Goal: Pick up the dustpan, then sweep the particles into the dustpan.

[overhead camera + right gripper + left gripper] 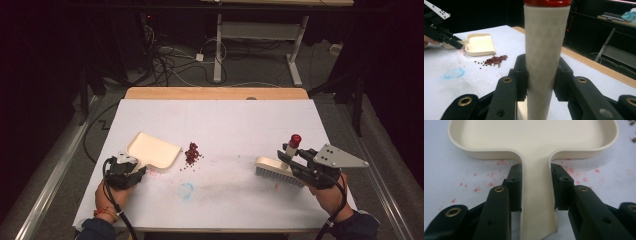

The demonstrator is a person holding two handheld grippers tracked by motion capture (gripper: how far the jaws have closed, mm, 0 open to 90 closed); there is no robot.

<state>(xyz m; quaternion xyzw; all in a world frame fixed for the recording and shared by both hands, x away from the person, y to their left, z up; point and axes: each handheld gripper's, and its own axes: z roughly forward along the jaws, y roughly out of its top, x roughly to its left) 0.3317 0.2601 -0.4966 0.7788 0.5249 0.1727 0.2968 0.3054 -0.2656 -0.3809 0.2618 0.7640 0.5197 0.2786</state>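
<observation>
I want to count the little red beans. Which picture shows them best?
The right gripper view: the beans lie close and spread out, in front of the dustpan. The high view shows them as one small dark clump. The left gripper view catches a few at its top right corner.

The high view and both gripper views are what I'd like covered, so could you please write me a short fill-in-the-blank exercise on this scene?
1. The left gripper is shut on the ____ of the cream plastic dustpan.
2. The right gripper grips the white brush by its handle, whose cap is ____.
3. The pile of small dark red beans lies between the dustpan and the ____.

Missing words: handle; red; brush
</observation>
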